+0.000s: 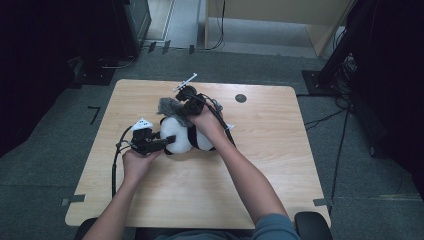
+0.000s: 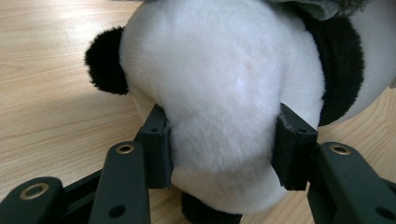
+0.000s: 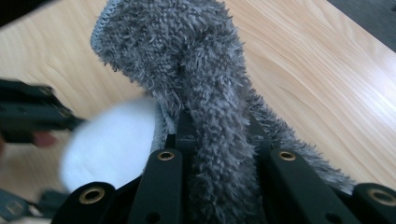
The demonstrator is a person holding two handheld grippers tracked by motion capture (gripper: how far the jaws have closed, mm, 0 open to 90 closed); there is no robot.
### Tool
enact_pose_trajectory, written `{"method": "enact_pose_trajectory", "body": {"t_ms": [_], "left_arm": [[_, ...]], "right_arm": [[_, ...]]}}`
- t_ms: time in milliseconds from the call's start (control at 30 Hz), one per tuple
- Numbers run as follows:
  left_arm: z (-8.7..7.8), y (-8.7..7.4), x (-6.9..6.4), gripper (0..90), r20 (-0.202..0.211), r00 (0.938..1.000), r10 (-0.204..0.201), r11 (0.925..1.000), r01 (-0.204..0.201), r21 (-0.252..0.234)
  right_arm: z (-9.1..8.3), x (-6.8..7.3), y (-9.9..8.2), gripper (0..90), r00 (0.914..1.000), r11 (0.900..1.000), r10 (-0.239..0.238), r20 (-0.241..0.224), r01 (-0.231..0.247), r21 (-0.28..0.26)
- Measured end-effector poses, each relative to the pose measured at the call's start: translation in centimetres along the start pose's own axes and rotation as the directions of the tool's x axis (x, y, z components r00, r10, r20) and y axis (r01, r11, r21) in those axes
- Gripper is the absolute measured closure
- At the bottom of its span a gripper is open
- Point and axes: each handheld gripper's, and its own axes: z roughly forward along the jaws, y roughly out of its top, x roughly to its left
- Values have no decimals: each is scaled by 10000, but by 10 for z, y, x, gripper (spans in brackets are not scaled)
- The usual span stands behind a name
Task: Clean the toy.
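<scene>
Basically a two-claw dressing job: left claw [image 2: 219, 144] clamped on the white plush body of the panda toy [image 2: 219, 84], pads dug into the fur on both sides, toy lying on the tabletop [image 1: 260, 170] near the middle, a bit left of centre. Right claw [image 3: 217, 140] pinched tight on the fuzzy grey cloth [image 3: 187, 60], fabric bunched between the jaws and standing up above them; in the high view, same cloth [image 1: 169, 106] sits at the far end of the panda [image 1: 182, 136], touching or just over it. Looks like the cloth is being worked onto or over the toy's end, though exact overlap hard to tell from above. To do it well: keep left grip steady and low, toy pinned against the wood so it cannot roll; avoid squeezing harder, plush already deformed. Draw the cloth with the right along the toy's length, not upward, else the toy lifts. Keep pinch near the cloth's edge so the free part can drape. Watch for the pile snagging on the black ear [image 2: 105, 63] and for the cloth slipping out of the pinch. Mind the trailing cable [image 1: 116, 165] by the left hand [image 1: 136, 162]; keep it off the toy.
</scene>
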Motion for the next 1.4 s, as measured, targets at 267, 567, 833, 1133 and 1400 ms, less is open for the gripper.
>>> {"method": "enact_pose_trajectory", "body": {"t_ms": [267,567,833,1133,1400], "left_arm": [[0,0,0,486,75,10000,20,10000,-19,-27],[0,0,3,488,240,9997,-89,9999,91,-70],[0,-1,5,483,299,9995,-89,9999,92,-108],[0,-2,6,479,348,9993,-127,9998,132,-128],[0,-2,6,478,367,9992,-166,9998,171,-122]], "right_arm": [[-25,-34,-21,754,9981,9993,363,507,-361,-53],[-47,-77,-48,761,9880,9931,1161,1018,-1168,11],[-35,-103,-87,764,9719,9766,2134,996,-2150,56],[-10,-111,-118,764,9577,9612,2642,1136,-2712,508],[-40,-112,-108,764,9530,9612,2758,1254,-2725,-432]]}}
